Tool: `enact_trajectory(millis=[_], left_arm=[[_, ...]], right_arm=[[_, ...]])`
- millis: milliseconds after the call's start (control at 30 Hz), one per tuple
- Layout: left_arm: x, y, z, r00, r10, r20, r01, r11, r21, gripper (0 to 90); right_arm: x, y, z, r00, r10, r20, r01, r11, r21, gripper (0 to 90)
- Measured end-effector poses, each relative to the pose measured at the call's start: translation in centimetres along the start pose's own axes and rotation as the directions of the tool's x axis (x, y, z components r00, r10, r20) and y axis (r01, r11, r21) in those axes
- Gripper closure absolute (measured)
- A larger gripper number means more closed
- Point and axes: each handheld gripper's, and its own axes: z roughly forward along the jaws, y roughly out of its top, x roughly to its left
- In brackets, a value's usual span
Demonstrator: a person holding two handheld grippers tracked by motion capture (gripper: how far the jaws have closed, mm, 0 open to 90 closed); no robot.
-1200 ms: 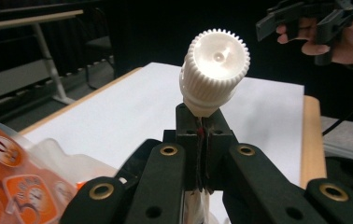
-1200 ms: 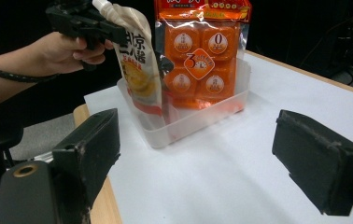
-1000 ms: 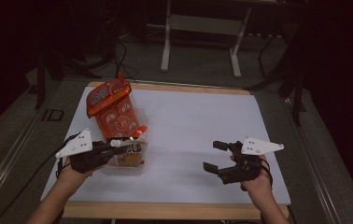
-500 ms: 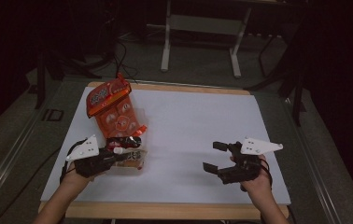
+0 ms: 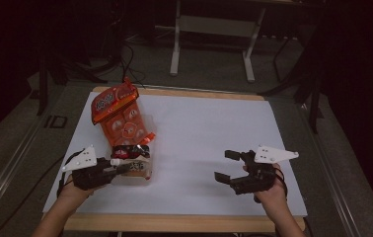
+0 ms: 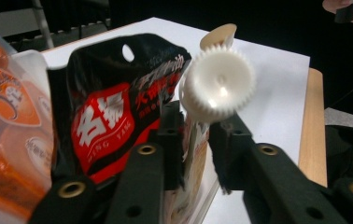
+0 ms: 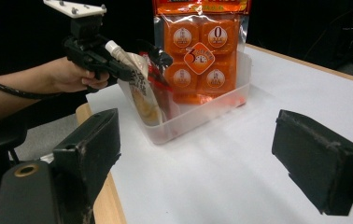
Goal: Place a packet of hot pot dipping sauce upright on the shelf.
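on the white-covered wooden table (image 5: 214,143), clear plastic rectangular bin (image 7: 202,116) at the left, tall orange snack bag (image 5: 120,116) propped at its far end. left gripper (image 5: 118,167) at the bin's near end, jaws just easing apart, loosely flanking the neck of the cream spouted pouch with ribbed white screw cap (image 6: 217,86); best to release straight and let it settle upright beside the black-and-red packet (image 6: 114,116). right gripper (image 5: 230,165) idle, jaws spread wide.

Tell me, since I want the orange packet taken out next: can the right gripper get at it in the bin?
Probably yes: the right gripper stands open, bare table lies between, and the orange packet rises above the bin wall.
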Motion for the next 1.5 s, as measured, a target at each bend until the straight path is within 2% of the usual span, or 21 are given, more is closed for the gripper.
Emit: enact_trajectory(millis=[100,233,267,367,433,533,633,733,800,867,1033,1233,1300,1500], left_arm=[[-0.1,-0.1,-0.2,0.9999,0.000,-0.014,0.000,0.9999,-0.011,71.8],[-0.2,0.4,-0.8,0.9996,0.013,-0.026,-0.014,0.9990,-0.043,58.7],[-0.3,0.9,-1.3,0.9997,0.016,-0.017,-0.017,0.9975,-0.069,58.7],[-0.5,1.6,-1.6,0.9995,0.022,-0.023,-0.024,0.9966,-0.079,50.1],[-0.7,2.2,-1.8,0.9997,0.017,-0.019,-0.018,0.9958,-0.089,48.5],[-1.2,3.1,-1.9,0.9995,0.019,-0.026,-0.022,0.9940,-0.107,41.6],[-1.6,3.9,-1.8,0.9996,0.012,-0.024,-0.014,0.9925,-0.121,31.7],[-2.2,4.6,-1.5,0.9998,0.008,-0.018,-0.010,0.9919,-0.127,15.1],[-2.6,5.0,-1.2,0.9998,0.012,-0.018,-0.015,0.9893,-0.145,12.6],[-3.1,5.5,-1.0,0.9996,0.021,-0.018,-0.024,0.9872,-0.157,5.8],[-4.3,6.7,-0.1,0.9985,0.053,-0.015,-0.054,0.9884,-0.142,2.4],[-5.7,7.6,1.1,0.9972,0.069,0.030,-0.064,0.9885,-0.137,2.8],[-6.0,7.8,1.6,0.9959,0.072,0.055,-0.064,0.9882,-0.139,4.3],[-6.9,7.9,3.0,0.9923,0.080,0.095,-0.066,0.9878,-0.141,4.4]], right_arm=[[0.0,0.0,0.0,1.0000,0.000,0.000,0.000,1.000,0.003,15.2],[0.0,0.0,0.1,1.0000,-0.002,-0.001,0.002,1.000,0.006,15.2],[0.1,0.0,0.1,1.0000,-0.002,-0.001,0.002,1.000,0.006,15.2],[0.0,0.0,0.1,1.0000,-0.002,-0.001,0.002,1.000,0.006,15.2],[0.1,0.0,0.1,1.0000,-0.001,-0.001,0.001,1.000,0.006,15.2],[0.1,0.1,0.0,1.0000,-0.004,-0.001,0.004,1.000,0.003,15.2],[0.1,0.1,0.0,1.0000,-0.004,-0.001,0.004,1.000,0.003,15.2],[0.1,0.1,0.0,1.0000,-0.004,0.000,0.004,1.000,0.002,15.2],[0.1,0.1,-0.1,1.0000,-0.001,0.000,0.001,1.000,0.001,15.2],[0.1,0.1,-0.1,1.0000,-0.005,0.000,0.005,1.000,0.002,15.2],[0.1,0.0,-0.2,1.0000,-0.003,0.002,0.003,1.000,0.001,15.2],[0.2,0.0,-0.4,1.0000,-0.003,0.006,0.003,1.000,-0.001,15.2],[0.2,-0.1,-0.4,1.0000,-0.002,0.007,0.002,1.000,-0.001,15.2],[0.2,-0.4,-0.6,0.9999,0.005,0.014,-0.005,1.000,0.005,15.2]])
